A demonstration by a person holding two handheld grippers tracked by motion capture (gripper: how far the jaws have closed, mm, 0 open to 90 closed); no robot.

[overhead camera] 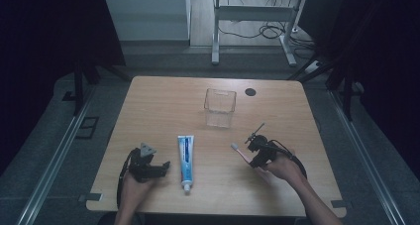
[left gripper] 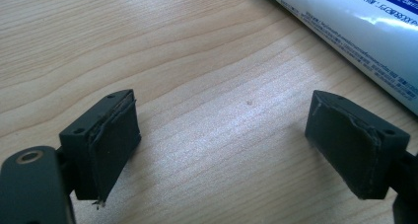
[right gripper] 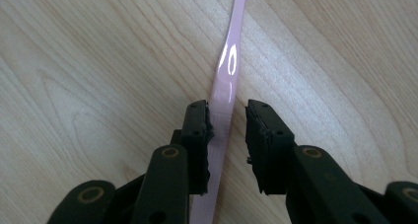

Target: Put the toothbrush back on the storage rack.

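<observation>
Wooden counter is carrying everything. Clear plastic box is standing upright toward the far middle, well apart from both hands. Toothpaste tube is lying flat at near centre, cap end pointing at the person, between the two grippers. Left gripper is resting on the counter just left of the tube, its fingers standing wide apart with nothing but bare wood between them; tube edge is showing at the upper right of the left gripper view. Pink toothbrush is lying flat on the counter at the right, head end pointing toward the tube. Right gripper is sitting over its handle, fingers narrowed around it: handle is lying against the left finger, a thin gap is showing at the right one, so no firm clamp yet.
</observation>
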